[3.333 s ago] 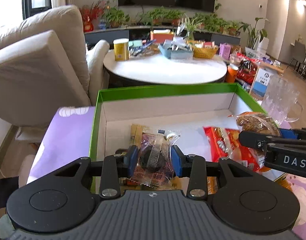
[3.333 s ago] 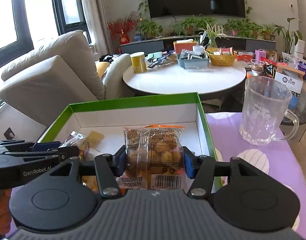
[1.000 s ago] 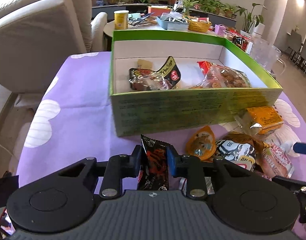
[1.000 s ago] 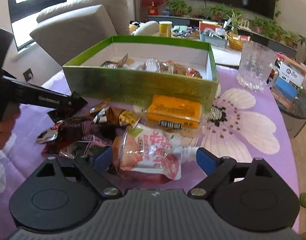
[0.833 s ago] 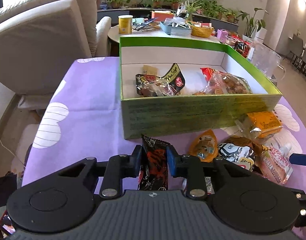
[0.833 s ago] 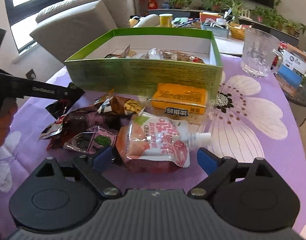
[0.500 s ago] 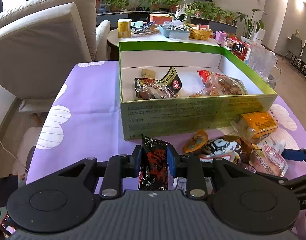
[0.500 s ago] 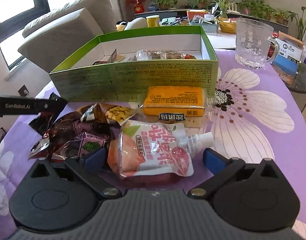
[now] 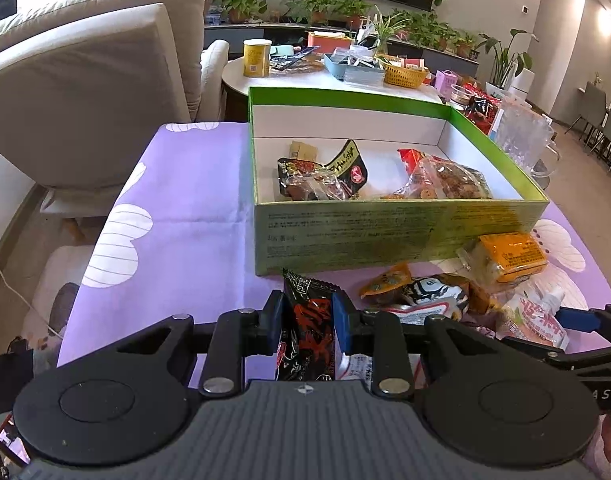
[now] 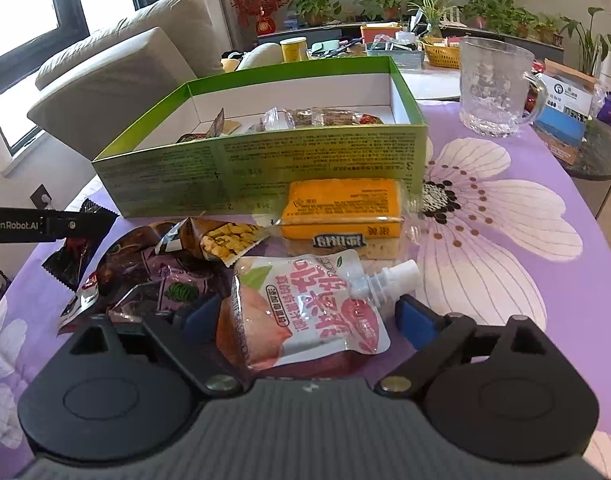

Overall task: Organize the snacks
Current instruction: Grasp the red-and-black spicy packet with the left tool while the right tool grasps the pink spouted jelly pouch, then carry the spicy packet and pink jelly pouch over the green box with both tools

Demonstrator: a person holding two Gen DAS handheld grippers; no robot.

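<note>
The left gripper (image 9: 308,317) is clamping a black and red snack packet (image 9: 308,332) upright between its blue pads, just near of the green box (image 9: 385,236) on the purple flowered tablecloth (image 9: 185,216). The right gripper (image 10: 305,316) is standing wide open around a pink spouted drink pouch (image 10: 305,312), its pads not pressing it. Far of the pouch, an orange packet (image 10: 341,204) is lying against the box wall, with a peanut packet (image 10: 221,240) to its left. Inside the box, several snacks are already lying. A glass mug (image 10: 493,88) is standing far right.
</note>
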